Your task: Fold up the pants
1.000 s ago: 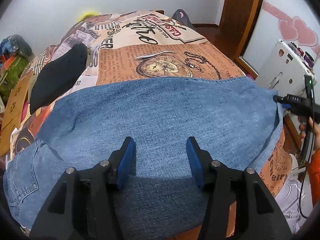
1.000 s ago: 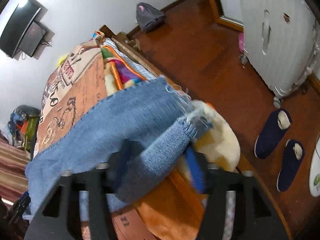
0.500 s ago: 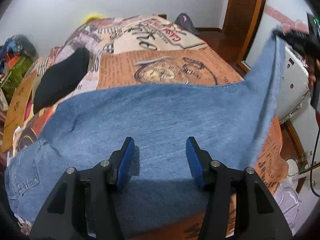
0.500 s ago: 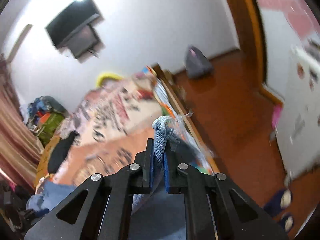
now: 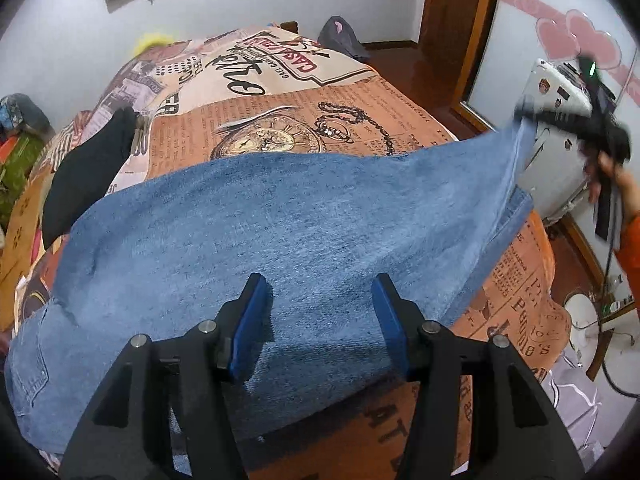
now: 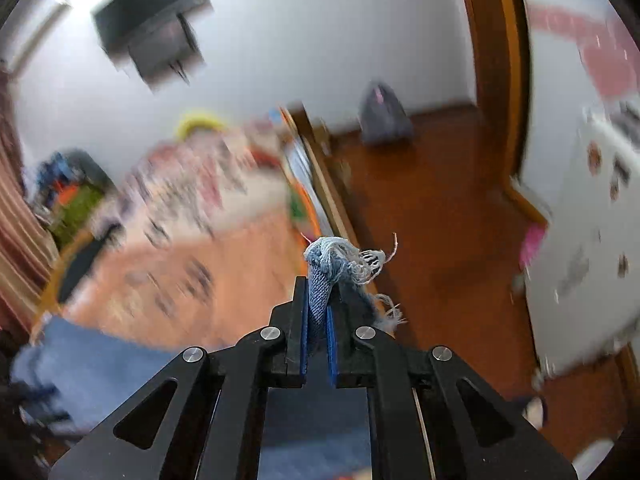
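Blue jeans [image 5: 280, 220] lie spread across the bed, waist at the lower left. My left gripper [image 5: 320, 312] hovers open over the middle of the denim, and nothing sits between its blue pads [image 5: 250, 320]. At the right, my right gripper [image 5: 560, 114] holds one leg's end raised off the bed, a hand [image 5: 616, 176] in an orange sleeve behind it. In the right wrist view, the right gripper [image 6: 319, 292] is shut on the frayed hem [image 6: 332, 258], which sticks out past the fingertips. That view is blurred.
The bed wears a printed orange and cream cover [image 5: 280, 120]. A black garment [image 5: 88, 172] lies at its left side. A white suitcase [image 5: 560, 168] stands right of the bed on the wood floor [image 6: 440, 220]. A grey bag [image 5: 340, 38] sits by the far wall.
The right gripper closed on the leg's frayed hem and lifted it off the bed's right edge. The denim's right end now slopes up to it. The left gripper shifted a little, still open.
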The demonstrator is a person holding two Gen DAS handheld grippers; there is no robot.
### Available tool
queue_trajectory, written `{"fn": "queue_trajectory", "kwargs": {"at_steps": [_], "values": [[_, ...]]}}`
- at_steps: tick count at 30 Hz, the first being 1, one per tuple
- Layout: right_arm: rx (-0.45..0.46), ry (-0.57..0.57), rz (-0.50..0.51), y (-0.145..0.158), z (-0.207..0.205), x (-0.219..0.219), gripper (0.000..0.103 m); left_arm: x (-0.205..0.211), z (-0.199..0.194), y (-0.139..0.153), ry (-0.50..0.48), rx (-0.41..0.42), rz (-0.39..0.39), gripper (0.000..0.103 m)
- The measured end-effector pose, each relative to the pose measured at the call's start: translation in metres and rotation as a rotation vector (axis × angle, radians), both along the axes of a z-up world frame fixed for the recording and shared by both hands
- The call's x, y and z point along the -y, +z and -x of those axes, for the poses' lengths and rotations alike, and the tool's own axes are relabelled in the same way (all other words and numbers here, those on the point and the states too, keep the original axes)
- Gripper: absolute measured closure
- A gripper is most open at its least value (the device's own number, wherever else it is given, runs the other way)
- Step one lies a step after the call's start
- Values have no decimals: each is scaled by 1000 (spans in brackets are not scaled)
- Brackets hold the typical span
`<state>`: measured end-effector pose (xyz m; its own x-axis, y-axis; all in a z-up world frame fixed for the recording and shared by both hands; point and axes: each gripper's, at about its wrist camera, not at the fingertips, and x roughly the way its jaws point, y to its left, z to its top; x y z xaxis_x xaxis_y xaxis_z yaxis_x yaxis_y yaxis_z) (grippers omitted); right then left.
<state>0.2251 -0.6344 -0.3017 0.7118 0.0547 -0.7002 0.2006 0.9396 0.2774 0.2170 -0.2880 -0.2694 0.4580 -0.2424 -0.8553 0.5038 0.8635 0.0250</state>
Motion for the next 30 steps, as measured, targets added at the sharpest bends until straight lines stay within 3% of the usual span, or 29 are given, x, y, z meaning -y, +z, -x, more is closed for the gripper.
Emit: {"fn": "queue_trajectory", "kwargs": {"at_steps": [3,5,7,13,17,22,25,30], "values": [[-155,2,-24,-49,8,7,92,3,-1,-1,-3,0,-8,49],[-232,0,-6,-69,15,6,75,5,0,-1,-9,0,-12,49],[-276,-25,52,-75,23,5,69,8,1,-1,-18,1,-14,49],[-194,-80,53,-43,47,8,66,24,4,-4,-49,5,-21,49],[-114,2,5,-24,48,-20,60,37,9,-6,-74,18,-31,49],[-150,109,-27,-47,45,-56,60,40,11,-7,-76,24,-26,49],[-194,105,-38,-71,51,-62,60,37,12,-5,-75,13,-5,49],[-213,62,-28,-70,71,-48,53,34,14,-3,-73,14,16,49]]}}
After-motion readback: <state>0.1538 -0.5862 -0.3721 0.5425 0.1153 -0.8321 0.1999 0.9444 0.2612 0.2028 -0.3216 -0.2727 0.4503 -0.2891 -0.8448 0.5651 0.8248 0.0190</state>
